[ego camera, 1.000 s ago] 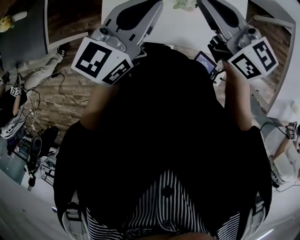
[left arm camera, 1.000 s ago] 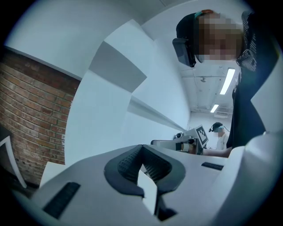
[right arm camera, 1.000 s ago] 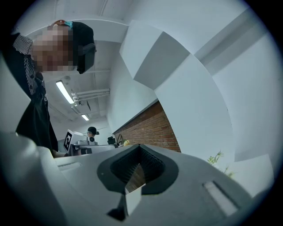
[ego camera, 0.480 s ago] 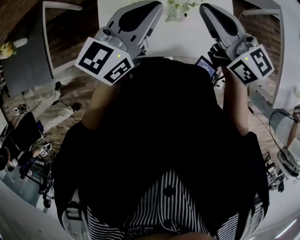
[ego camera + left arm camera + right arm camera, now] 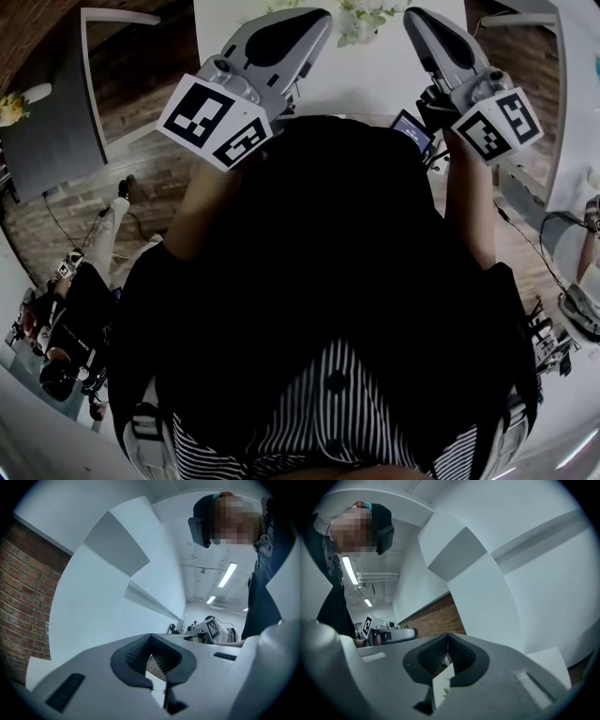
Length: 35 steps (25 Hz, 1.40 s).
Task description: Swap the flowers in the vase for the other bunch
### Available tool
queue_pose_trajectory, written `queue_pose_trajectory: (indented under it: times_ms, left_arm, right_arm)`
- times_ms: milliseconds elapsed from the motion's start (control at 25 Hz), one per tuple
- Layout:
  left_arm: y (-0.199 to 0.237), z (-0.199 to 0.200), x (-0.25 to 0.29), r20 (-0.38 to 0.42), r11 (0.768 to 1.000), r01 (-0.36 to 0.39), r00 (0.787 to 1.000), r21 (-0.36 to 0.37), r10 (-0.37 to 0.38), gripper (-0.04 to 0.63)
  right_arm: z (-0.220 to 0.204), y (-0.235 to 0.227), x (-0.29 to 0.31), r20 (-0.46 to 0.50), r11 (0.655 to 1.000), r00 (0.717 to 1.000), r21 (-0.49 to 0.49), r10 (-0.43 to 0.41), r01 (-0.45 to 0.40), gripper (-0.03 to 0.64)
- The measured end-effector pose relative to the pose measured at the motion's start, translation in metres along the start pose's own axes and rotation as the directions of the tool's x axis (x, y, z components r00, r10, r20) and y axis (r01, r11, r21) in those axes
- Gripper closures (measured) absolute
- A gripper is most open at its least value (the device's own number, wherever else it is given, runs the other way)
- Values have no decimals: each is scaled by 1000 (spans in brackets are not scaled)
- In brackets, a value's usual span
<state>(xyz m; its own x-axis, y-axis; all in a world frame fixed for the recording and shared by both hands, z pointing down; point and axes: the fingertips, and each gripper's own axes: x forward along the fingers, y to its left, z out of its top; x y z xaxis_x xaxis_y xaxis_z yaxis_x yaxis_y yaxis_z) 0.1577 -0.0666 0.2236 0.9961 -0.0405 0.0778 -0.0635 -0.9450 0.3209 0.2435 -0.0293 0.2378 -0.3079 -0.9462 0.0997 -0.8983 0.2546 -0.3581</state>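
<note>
1. Head view: both tools are held up in front of the person's chest, pointing forward over the near edge of the white counter (image 5: 356,80).
   - The left gripper (image 5: 309,21) and the right gripper (image 5: 420,21) are level with each other, with a gap between their tips.
   - The flowers (image 5: 364,17) sit on the counter just beyond that gap, at the top edge of the picture.
   - This reads as a ready pose, squared up on the bunch before any reach, with nothing carried.
   - The flowers are pale, whitish blossoms among green leaves, loosely bunched and cut off by the frame.
   - No vase can be made out, so I cannot tell which of the two bunches this is.

2. Left gripper view: the left gripper (image 5: 151,638) has its jaws together and holds nothing.
   - The dark ribbed pads meet at the tips, and only a sliver of counter and floor shows through the slot below them.
   - The camera looks level at white walls and a brick wall (image 5: 18,606), with the other tool alongside.
   - No flowers show here, which fits a tool not yet aimed down at them.

3. Right gripper view: the right gripper (image 5: 448,637) is fully closed and empty.
   - The white patch under the pads looks like the counter beyond, not something gripped.
   - A faint green fleck on that patch is too small to name.
</note>
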Motion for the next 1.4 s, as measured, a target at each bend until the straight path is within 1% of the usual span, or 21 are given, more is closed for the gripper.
queue_pose_trajectory:
  times_ms: [80, 160, 240, 360, 480, 600, 680, 760, 800, 960, 1120, 1280, 1400]
  left_arm:
    - [0, -2, -1, 1, 1000, -1, 1000, -7, 1, 588]
    - [2, -6, -1, 1, 1000, -5, 1000, -13, 5, 589]
    - [4, -9, -1, 2, 1000, -7, 1000, -16, 7, 589]
    - [5, -10, -3, 8, 1000, -8, 1000, -23, 9, 589]
    - [5, -6, -8, 13, 1000, -9, 1000, -29, 9, 589]
    - [4, -7, -10, 13, 999, -10, 1000, -34, 11, 589]
    - [5, -11, -6, 12, 999, -12, 1000, -39, 13, 589]
    - [7, -14, -3, 10, 999, -17, 1000, -43, 18, 589]
    - [8, -15, -2, 8, 999, -20, 1000, -44, 20, 589]
    - [6, -18, -3, -4, 998, -26, 1000, -50, 26, 589]
    - [7, -21, -4, -17, 997, -41, 999, -58, 40, 589]
    - [17, -23, -16, -14, 996, -57, 998, -64, 56, 589]
    - [20, -23, -34, -7, 995, -76, 997, -67, 76, 588]
  right_arm:
    - [-6, -5, 0, -21, 1000, 1000, 7, -15, 15, 613]
    - [-13, -14, -2, -28, 999, 999, 38, -25, 27, 611]
    - [-21, -24, -4, -35, 998, 998, 51, -46, 47, 594]
    - [-28, -35, -6, -60, 995, 994, 42, -87, 90, 525]
    - [-35, -46, -7, -87, 990, 987, 28, -137, 140, 473]
    - [-44, -56, -10, -112, 984, 980, 51, -166, 173, 430]
    - [-49, -64, -12, -119, 981, 977, 56, -180, 187, 416]
    - [-53, -69, -11, -128, 981, 975, 54, -181, 189, 402]
    - [-55, -71, -10, -134, 981, 975, 60, -176, 186, 384]
    - [-55, -71, -11, -107, 975, 982, 144, -155, 169, 306]
    - [-69, -77, -8, -174, 971, 971, 141, -167, 192, 261]
    - [-71, -72, 5, -154, 971, 973, 144, -170, 193, 207]
    - [-76, -66, 14, -180, 968, 965, 132, -190, 215, 193]
